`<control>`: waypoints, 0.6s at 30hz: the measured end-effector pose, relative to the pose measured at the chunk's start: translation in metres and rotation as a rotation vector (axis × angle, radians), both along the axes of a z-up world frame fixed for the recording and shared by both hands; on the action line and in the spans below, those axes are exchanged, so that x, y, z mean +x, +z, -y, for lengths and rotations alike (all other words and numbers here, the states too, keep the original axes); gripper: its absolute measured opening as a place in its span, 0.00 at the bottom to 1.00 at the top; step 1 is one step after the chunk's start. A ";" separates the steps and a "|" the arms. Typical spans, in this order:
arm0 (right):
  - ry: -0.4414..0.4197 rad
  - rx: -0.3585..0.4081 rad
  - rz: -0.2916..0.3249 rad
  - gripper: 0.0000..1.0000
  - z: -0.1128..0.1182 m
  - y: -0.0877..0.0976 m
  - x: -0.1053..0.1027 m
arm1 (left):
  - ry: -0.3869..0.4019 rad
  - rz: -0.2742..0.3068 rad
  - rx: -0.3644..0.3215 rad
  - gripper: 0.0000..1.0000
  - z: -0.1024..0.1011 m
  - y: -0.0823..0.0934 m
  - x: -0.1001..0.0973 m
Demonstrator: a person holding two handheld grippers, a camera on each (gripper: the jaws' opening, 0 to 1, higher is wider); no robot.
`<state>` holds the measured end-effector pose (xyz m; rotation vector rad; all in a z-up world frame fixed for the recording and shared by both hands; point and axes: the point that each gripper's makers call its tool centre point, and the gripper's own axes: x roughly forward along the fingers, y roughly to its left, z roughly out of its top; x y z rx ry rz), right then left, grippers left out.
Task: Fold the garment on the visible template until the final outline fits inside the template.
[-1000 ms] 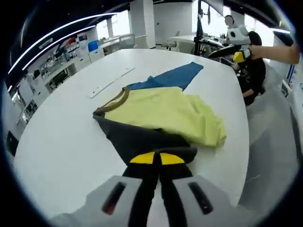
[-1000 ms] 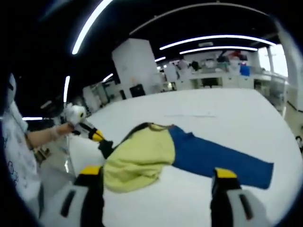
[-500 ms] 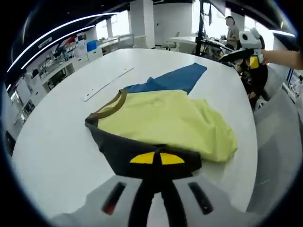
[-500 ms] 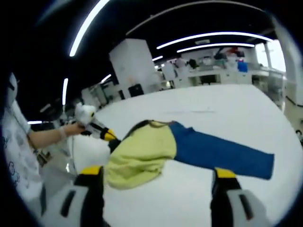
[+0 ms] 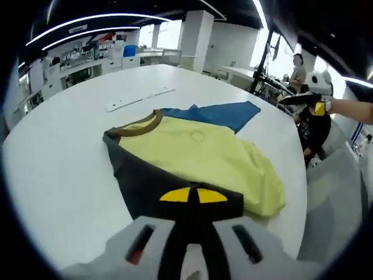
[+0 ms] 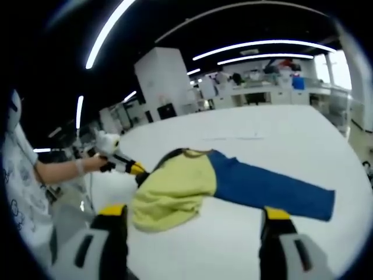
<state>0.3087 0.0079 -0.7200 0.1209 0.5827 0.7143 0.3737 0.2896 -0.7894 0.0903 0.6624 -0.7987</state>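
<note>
Left gripper [image 5: 193,195] jaws are pinched on the shirt [image 5: 198,154], dark sleeve. Right gripper [image 6: 195,219] jaws hang wide, shirt ahead on the desk [image 6: 280,140].

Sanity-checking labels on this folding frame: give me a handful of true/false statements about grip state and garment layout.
1. The left gripper is shut on the garment's dark sleeve. True.
2. The right gripper is shut on the blue sleeve. False: its jaws stand wide apart above the white table, holding nothing.
3. The garment has a yellow body with a brown collar. True.
4. The blue sleeve is folded over the yellow body. False: it lies stretched out flat on the table, away from the body.
5. In the right gripper view, the left gripper comes in from the left at the garment's edge. True.
</note>
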 end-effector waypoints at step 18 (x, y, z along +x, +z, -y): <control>-0.001 0.003 -0.013 0.94 -0.005 -0.006 -0.006 | 0.163 0.009 -0.122 0.38 -0.048 0.005 -0.007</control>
